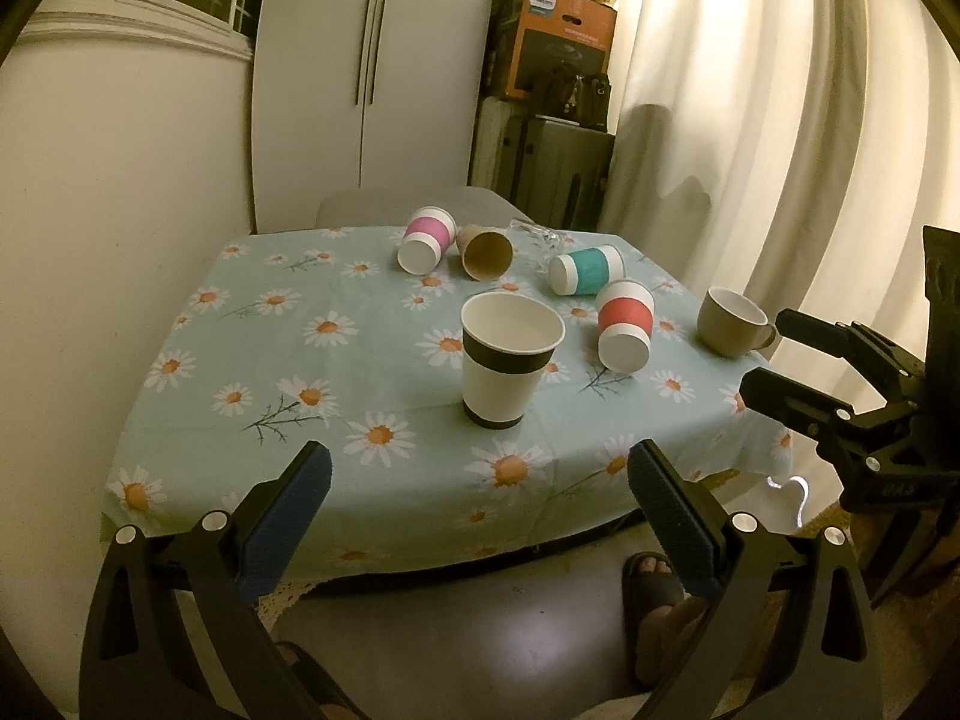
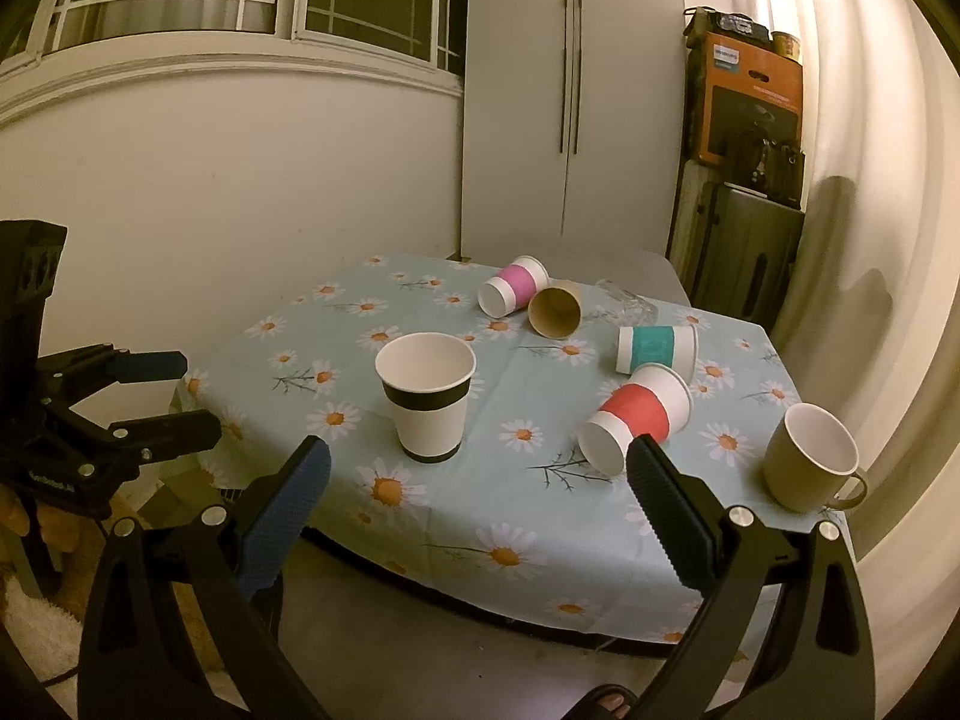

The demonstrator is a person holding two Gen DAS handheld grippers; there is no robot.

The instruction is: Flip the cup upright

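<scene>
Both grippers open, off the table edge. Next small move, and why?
Probably advance the right gripper toward the red-banded cup. It lies on its side nearest that gripper, while the black-banded cup and mug already stand upright. Both grippers, including the left gripper, are open and empty.

Blue panel on orange cardboard box (image 1: 561, 39) atop stacked luggage carries white brand lettering too blurred to read; nothing else legible.

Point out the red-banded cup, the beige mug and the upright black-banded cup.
red-banded cup (image 2: 637, 414), right wrist view, on its red band.
beige mug (image 2: 792, 471), right wrist view, on its outer wall.
black-banded cup (image 1: 507, 354), left wrist view, on its upper black band.
</scene>
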